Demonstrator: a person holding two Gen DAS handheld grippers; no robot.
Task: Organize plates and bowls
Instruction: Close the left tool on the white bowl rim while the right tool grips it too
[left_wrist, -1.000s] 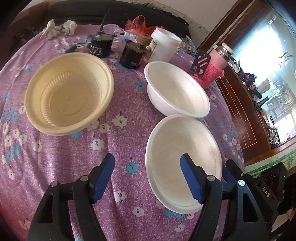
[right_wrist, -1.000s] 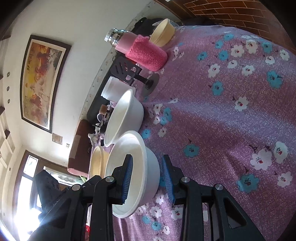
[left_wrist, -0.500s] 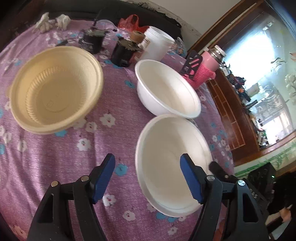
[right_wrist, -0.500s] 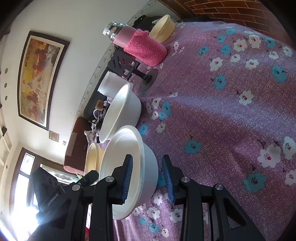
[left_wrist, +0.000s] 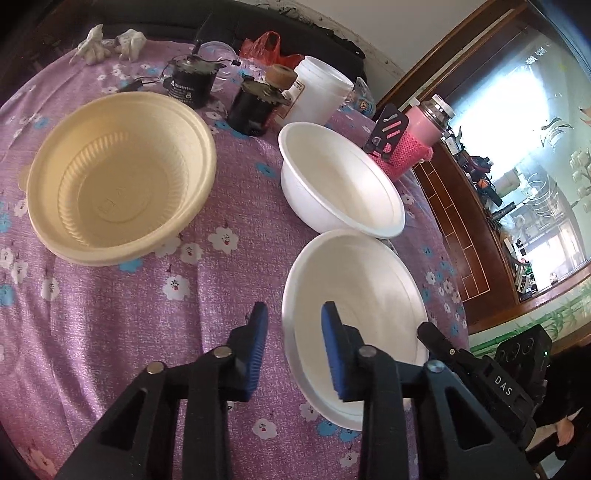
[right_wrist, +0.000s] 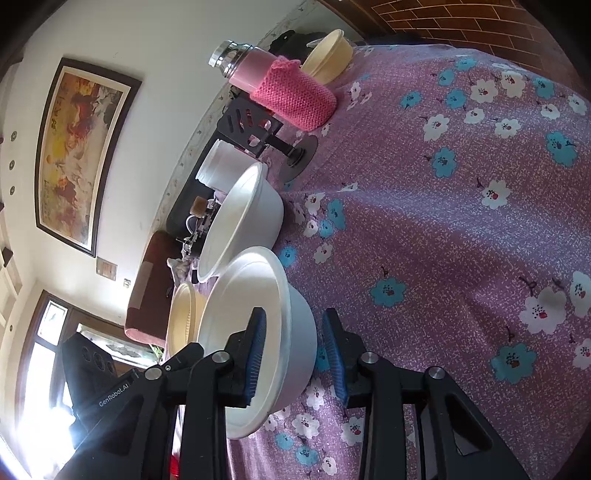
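A near white bowl (left_wrist: 354, 291) sits on the purple flowered cloth, with a second white bowl (left_wrist: 340, 184) just behind it and a big cream bowl (left_wrist: 118, 177) at the left. My left gripper (left_wrist: 291, 350) has its jaws partly closed astride the near bowl's left rim, one finger inside and one outside, with gaps still showing. My right gripper (right_wrist: 291, 354) straddles the same bowl's (right_wrist: 258, 325) opposite wall, jaws narrow, not clearly pressing. The second white bowl (right_wrist: 243, 218) and the cream bowl (right_wrist: 184, 314) also show in the right wrist view.
At the table's back stand a white tub (left_wrist: 317, 92), two black motors (left_wrist: 255, 107), a pink sleeved flask (left_wrist: 417, 136) and a black phone stand (left_wrist: 388, 129). A small cream bowl (right_wrist: 328, 55) lies beyond the flask. The table edge drops off at right.
My left gripper's jaws have narrowed a lot and now straddle the near white bowl's rim. The right gripper has held its place on the bowl's other side.
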